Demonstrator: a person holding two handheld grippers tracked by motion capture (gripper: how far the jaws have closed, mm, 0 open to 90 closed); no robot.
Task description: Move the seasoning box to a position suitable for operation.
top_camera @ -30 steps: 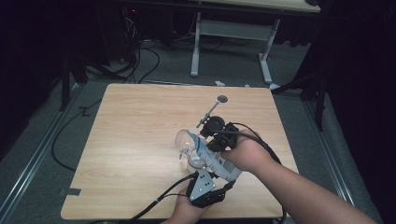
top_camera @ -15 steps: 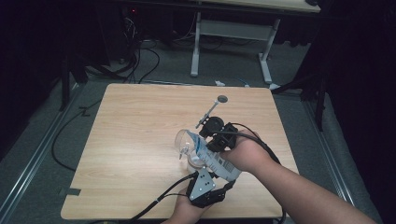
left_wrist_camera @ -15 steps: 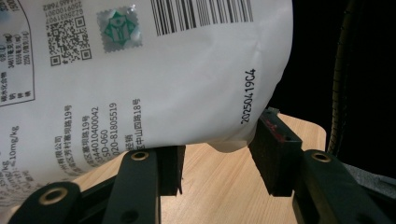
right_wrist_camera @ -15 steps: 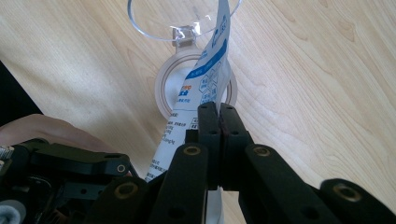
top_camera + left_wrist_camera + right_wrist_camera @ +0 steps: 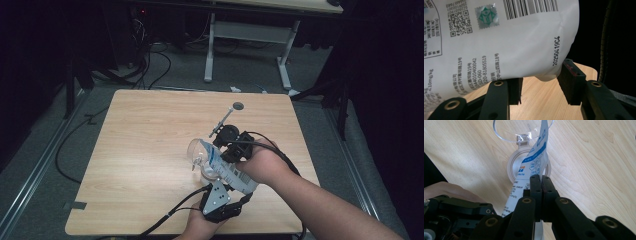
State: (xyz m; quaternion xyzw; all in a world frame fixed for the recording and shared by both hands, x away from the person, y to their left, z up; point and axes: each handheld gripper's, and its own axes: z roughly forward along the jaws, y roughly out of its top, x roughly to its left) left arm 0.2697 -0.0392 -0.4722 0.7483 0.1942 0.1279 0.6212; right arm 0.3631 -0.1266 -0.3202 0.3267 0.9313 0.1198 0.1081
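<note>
Above the jar (image 5: 529, 167), right tongs (image 5: 541, 182) pinching pouch (image 5: 534, 162); left tongs (image 5: 540, 82) spread.

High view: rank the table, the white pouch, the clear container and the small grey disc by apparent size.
1. Table, by far the largest.
2. White pouch.
3. Clear container; partly hidden by the pouch, so its place against the pouch is unsure.
4. Small grey disc, smallest.
</note>
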